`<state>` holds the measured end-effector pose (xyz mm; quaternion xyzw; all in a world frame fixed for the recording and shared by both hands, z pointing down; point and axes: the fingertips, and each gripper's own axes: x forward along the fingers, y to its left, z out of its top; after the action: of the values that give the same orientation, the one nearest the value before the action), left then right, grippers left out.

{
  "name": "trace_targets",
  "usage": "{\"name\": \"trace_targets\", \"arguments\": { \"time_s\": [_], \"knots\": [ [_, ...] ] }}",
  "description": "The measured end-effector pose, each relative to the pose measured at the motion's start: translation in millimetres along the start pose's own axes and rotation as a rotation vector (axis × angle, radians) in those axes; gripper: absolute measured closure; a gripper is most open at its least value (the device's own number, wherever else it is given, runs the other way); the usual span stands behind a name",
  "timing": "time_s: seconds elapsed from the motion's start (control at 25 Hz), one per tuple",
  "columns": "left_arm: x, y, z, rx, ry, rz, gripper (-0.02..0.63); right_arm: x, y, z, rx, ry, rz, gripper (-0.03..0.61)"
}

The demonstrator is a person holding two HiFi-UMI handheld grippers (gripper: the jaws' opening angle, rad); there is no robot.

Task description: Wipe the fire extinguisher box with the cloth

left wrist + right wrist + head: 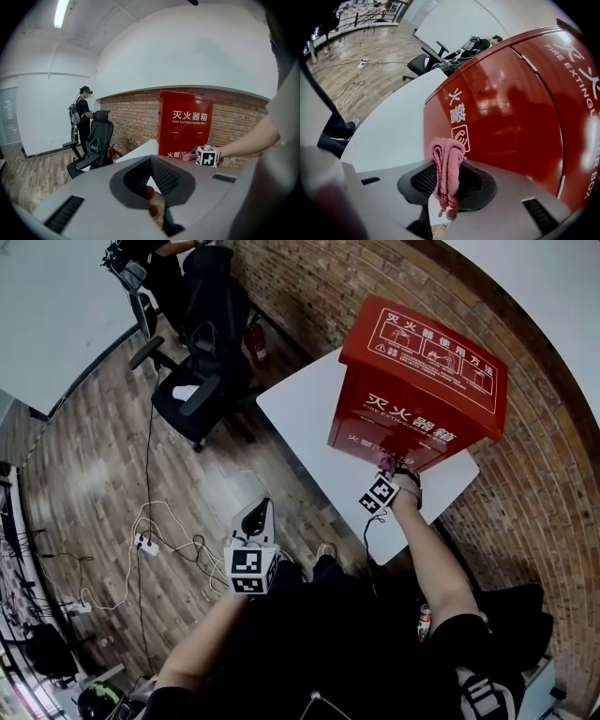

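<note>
The glossy red fire extinguisher box (412, 399) stands on the white table (300, 418), far right. White lettering reads "灭火器箱 FIRE EXTINGUISHER BOX", with "火警" lower down. The right gripper (449, 165) pinches a bunched pink cloth (445, 154) at the box's lower front. The left gripper (151, 161) is closed and empty, near left.

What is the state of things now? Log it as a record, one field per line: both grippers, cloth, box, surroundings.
Right gripper: shut on the pink cloth, held up to the box's lower front
Left gripper: shut, empty, off to the table's side, over the floor
Fire extinguisher box: red, upright on the white table, closed
Cloth contact: close to the red front; whether it touches cannot be told
Surroundings: black office chair beyond the table; a person standing behind it
</note>
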<state>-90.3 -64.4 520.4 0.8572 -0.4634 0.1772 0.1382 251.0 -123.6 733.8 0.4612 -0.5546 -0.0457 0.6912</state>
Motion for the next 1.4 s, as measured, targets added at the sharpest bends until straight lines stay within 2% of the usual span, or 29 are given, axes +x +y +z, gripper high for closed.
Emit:
{"name": "trace_targets", "arguments": {
  "time_s": [1.0,1.4],
  "knots": [
    [18.0,4.7,24.3,0.039,-0.034,-0.072,0.586,-54.1,-54.1,11.1,0.035,-0.019,-0.067,0.472],
    [17.9,7.4,28.7,0.029,-0.031,-0.086,0.586,-78.8,-78.5,13.1,0.054,-0.025,-0.100,0.472]
  ]
}}
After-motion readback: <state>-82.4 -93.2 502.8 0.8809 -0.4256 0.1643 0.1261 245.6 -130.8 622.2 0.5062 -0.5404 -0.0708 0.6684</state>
